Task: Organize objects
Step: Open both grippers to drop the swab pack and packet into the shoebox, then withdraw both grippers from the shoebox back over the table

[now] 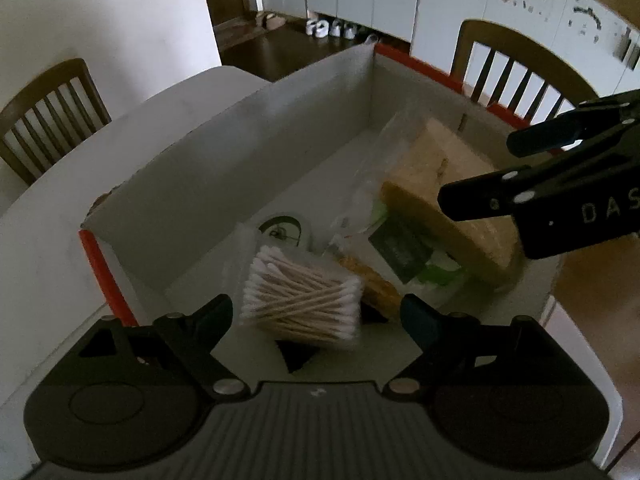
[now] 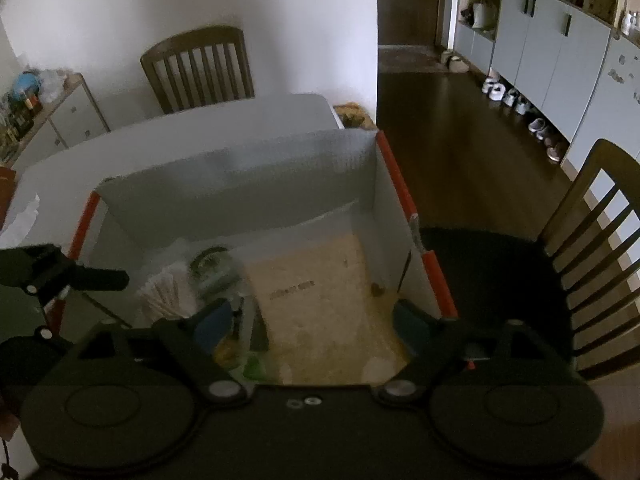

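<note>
- Cotton swabs [image 1: 302, 296], a clear packet of them, sit just ahead of my left gripper [image 1: 316, 314], between its spread fingers; the packet looks blurred and I cannot tell whether either finger touches it. It is over the near-left part of the white box [image 1: 224, 168], which has orange edges.
- My worry here: with the fingers this wide the packet is not gripped, so it may tip or land askew on the roll of tape [image 1: 284, 226] just beyond it.
- In the middle of the box lie a crinkled clear bag [image 1: 360, 208] and a dark green packet [image 1: 400, 248]; a careless push could crumple them.
- To the right, my right gripper [image 2: 310, 320] hovers over the tan sponge block [image 2: 320, 292], fingers open and holding nothing. I judge the two grippers near enough that they could knock together inside the box.
- The box stands on a white table [image 1: 48, 240]; its near-right corner reaches the table edge, so a hard nudge might shift it off.
- Around it: a wooden chair [image 1: 52, 108] at far left, another chair [image 1: 516, 76] at far right, dark wood floor [image 2: 460, 152], pale cabinets [image 2: 552, 52] with shoes [image 2: 508, 96] lined beneath. The light is dim.
</note>
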`<state>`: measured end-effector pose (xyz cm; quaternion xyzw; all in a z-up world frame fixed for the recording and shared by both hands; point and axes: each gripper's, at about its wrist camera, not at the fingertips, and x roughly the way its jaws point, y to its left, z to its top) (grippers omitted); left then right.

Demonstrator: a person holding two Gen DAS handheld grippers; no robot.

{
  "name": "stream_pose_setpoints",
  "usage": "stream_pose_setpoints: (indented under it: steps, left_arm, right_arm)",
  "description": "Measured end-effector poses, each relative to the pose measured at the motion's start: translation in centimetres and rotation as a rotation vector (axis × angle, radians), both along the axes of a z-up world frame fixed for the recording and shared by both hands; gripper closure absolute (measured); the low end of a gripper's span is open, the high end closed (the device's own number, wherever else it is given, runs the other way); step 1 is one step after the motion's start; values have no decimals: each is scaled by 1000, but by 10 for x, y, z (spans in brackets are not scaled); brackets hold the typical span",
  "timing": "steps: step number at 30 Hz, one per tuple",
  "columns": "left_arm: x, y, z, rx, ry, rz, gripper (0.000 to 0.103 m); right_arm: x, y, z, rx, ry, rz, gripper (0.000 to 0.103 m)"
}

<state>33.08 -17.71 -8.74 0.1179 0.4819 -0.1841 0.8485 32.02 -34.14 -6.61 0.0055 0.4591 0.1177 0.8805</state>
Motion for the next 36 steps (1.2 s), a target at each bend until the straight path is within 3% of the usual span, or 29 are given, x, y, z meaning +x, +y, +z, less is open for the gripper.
stream_pose_setpoints:
  steps: [7,8,9,25,36]
  left_arm:
    - [-13,10,14,-66,-25,27,12]
    - [-15,12,16,-75,-29,34,10]
    - [-16,13,17,-85,-31,39,0]
    - [-64,47,57,-224,-105,36,0]
    - [-110,93,82,-213,-202,52,0]
  right_arm:
    - [-17,-6,19,47,-54,4,6]
    - [-20,-6,22,55,-60,3,5]
    - [-21,-7,24,61,-66,2,5]
    - [-67,9,57,105,-133,0,0]
    - [-110,61,75,101,-209,57,0]
